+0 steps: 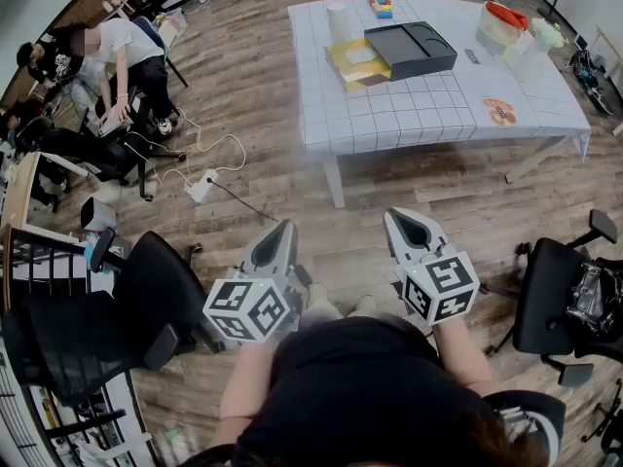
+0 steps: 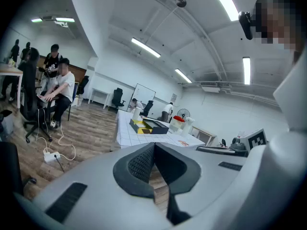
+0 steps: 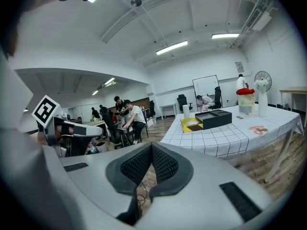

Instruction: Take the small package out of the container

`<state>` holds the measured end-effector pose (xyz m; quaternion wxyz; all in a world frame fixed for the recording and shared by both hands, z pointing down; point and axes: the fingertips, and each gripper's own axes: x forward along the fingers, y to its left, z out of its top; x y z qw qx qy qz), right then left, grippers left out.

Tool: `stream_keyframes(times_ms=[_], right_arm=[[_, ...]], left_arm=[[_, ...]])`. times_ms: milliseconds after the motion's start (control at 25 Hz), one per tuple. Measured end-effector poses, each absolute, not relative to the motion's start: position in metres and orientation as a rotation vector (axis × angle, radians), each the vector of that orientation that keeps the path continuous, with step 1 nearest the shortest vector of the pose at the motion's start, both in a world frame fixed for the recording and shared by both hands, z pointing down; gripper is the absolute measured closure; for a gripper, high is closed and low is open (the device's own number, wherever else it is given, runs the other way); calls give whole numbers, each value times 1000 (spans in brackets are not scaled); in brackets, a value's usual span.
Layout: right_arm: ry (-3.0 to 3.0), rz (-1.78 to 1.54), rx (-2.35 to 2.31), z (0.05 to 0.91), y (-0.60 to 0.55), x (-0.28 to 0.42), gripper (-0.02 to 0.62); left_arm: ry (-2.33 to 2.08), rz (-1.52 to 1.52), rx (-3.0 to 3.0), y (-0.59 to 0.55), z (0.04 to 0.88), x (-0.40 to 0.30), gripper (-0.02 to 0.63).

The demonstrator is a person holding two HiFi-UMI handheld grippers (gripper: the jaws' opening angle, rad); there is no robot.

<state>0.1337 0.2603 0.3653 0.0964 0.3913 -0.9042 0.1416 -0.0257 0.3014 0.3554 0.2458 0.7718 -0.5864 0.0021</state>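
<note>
Head view is showing the small package (image 1: 360, 54) lying inside the yellow container (image 1: 348, 70) on the far half of the desk (image 1: 389, 115), the first observer is saying. It is looking pale and flat, so the observer is judging it light, probably soft-wrapped and perhaps a little slippery.

Where is the person going to be taking hold of it, the second is asking.

At a free edge or corner, pinching from above, the first is answering, since the container's walls are probably leaving little room at the sides. Both tools are hanging well short of the desk's near edge. The left tongs (image 1: 285, 225) are clenched pad to pad on nothing, and the right tongs (image 1: 394, 215) are likewise pressed together and empty.

What is proving hard to make out, the second is asking.

The package itself, the first is replying. From here it is showing only as a pale patch, with wrapping and thickness unreadable. The black box (image 1: 414, 49) on the desk's far half is seeming to overlap the container's edge. In both gripper views the container is appearing tiny.
</note>
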Motion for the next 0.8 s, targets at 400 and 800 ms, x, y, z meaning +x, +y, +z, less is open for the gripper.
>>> stream_keyframes(times_ms=[400, 800], right_arm=[[-2691, 439, 1192, 367, 251, 148, 581], [-2690, 485, 1153, 381, 243, 157, 581]], left_arm=[[-1607, 64, 2128, 295, 365, -8, 580], [-1555, 72, 2172, 277, 369, 14, 580]])
